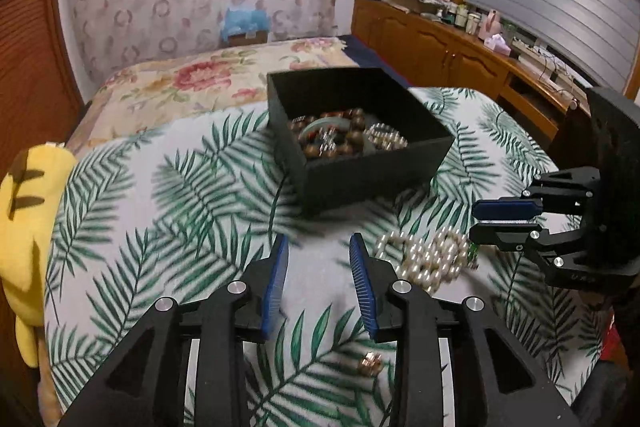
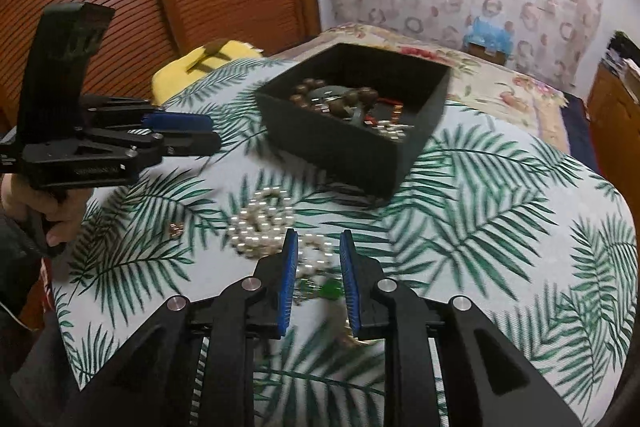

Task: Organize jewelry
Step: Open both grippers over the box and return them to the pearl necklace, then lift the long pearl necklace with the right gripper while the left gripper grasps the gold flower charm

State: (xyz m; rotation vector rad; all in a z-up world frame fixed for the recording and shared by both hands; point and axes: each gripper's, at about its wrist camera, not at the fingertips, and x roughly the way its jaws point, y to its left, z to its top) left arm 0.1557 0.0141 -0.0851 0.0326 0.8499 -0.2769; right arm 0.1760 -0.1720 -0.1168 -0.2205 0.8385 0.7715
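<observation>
Left wrist view: unlabelled black box [image 1: 360, 179], no legible writing.

Left hand-held gripper [image 1: 319, 247] and right hand-held gripper [image 2: 319, 243] angle downward, jaws parted, nothing gripped.

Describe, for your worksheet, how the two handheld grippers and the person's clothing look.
Both the left gripper and the right gripper are matte black plastic frames with triangular cut-outs, round silver pivot pins and two flat fingers faced with ribbed blue pads. Small white lettering marks the left gripper's side, too blurred to read. The hand on its black handle emerges from a dark sleeve.
</observation>
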